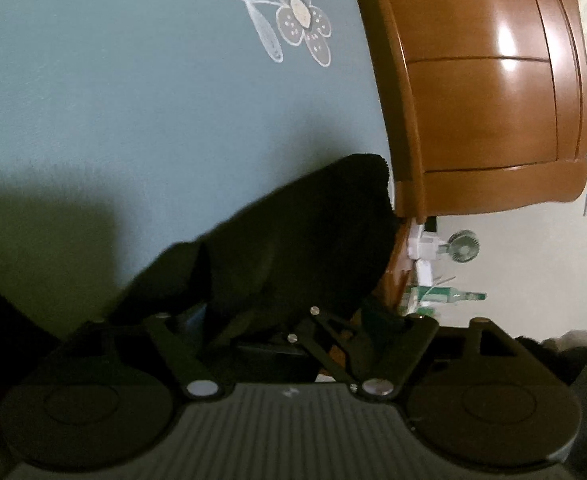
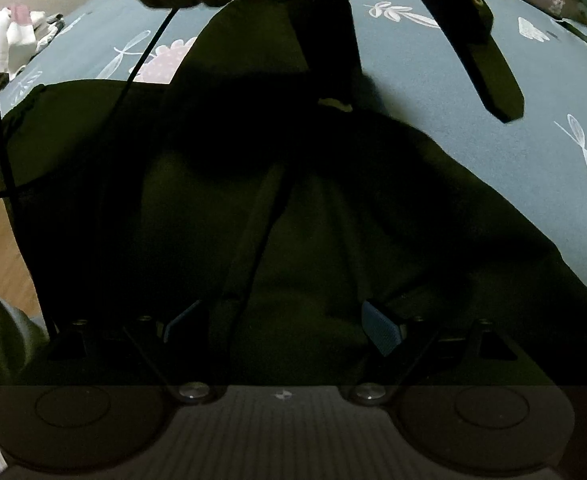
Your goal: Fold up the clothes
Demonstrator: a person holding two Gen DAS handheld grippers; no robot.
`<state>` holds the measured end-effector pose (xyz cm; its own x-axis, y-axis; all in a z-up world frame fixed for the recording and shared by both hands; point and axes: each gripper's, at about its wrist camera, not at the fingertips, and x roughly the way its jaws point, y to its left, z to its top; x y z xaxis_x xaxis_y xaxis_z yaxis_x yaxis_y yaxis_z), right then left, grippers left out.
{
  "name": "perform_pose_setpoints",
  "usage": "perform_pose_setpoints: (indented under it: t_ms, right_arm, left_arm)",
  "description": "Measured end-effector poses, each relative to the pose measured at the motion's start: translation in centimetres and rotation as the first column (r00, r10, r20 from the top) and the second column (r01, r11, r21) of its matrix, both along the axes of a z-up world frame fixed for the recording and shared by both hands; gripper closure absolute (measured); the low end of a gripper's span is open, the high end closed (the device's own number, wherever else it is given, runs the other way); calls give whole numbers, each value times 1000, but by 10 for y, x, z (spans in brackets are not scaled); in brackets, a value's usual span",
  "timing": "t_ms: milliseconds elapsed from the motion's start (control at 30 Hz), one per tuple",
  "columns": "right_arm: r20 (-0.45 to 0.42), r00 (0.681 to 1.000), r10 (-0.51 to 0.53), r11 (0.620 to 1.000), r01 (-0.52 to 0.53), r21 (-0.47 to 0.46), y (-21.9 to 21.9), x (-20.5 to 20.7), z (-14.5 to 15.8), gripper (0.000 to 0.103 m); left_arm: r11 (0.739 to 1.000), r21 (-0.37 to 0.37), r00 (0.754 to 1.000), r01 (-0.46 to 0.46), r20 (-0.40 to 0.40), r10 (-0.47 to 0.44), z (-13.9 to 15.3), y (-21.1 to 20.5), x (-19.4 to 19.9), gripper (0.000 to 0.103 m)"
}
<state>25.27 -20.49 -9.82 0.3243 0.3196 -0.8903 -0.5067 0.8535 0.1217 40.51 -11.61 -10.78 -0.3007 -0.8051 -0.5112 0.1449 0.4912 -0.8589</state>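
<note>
L hand-held gripper [image 1: 253,312] fingertips hidden by black garment [image 1: 301,240]; bedsheet [image 2: 533,160] part covered

Dim indoor light, heavy shadow and strong fisheye bending in both wrist views.

In the left wrist view, glare spots are seen on the polished wooden headboard [image 1: 489,80], whose edges are curved by the lens; a broad soft shadow is cast across the blue bedsheet [image 1: 133,92], and slight blur is noted throughout. In the right wrist view, the black garment [image 2: 293,220] is rendered nearly without detail, its folds barely separated, and the corners are darkened into a black vignette.
</note>
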Motion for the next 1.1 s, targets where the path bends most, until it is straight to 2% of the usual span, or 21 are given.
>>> perform_pose_setpoints:
  t_ms: [67,167,233,300,500,567,633,733,800,867,1033,1100]
  right_arm:
    - [1,1000,0,1000,0,0,-4,-1,-1,11]
    - [-3,1000,2,1000,-2,-3,-3,0,0,12]
    - [-4,1000,4,1000,-4,-1,-2,2,0,12]
    - [-2,1000,6,1000,-6,0,0,2,0,11]
    - [-3,1000,9,1000,-9,-5,-3,1,1,11]
    - [-2,1000,11,1000,-11,-8,-5,0,2,11]
    - [3,1000,13,1000,-13,-15,-5,0,3,12]
    - [11,1000,15,1000,-14,-28,-6,0,7,12]
    - [16,1000,16,999,-15,-36,-7,-1,10,12]
    - [15,1000,11,999,-11,-43,-9,-3,12,12]
    - [15,1000,9,998,-9,-61,-29,-15,28,15]
    - [12,1000,9,997,-9,-75,-43,-19,36,23]
  left_arm:
    - [1000,-4,1000,-27,-7,27,-11,-8,2,23]
    - [988,-13,986,-155,65,156,-6,-8,10,25]
    - [968,-58,958,-245,141,251,8,-1,13,25]
    - [940,-119,912,-319,229,339,26,10,15,24]
    - [935,-65,881,-348,317,350,50,35,26,24]
    - [947,-63,894,-314,317,317,54,36,25,24]
    - [967,-63,920,-246,298,254,52,31,19,24]
    - [984,-2,938,-179,301,171,40,19,7,24]
    - [986,19,957,-166,244,156,25,16,5,24]
    - [986,19,975,-168,153,163,7,12,2,24]
    - [994,5,982,-113,155,110,9,15,-15,24]
    - [993,15,979,-118,172,114,10,25,-21,24]
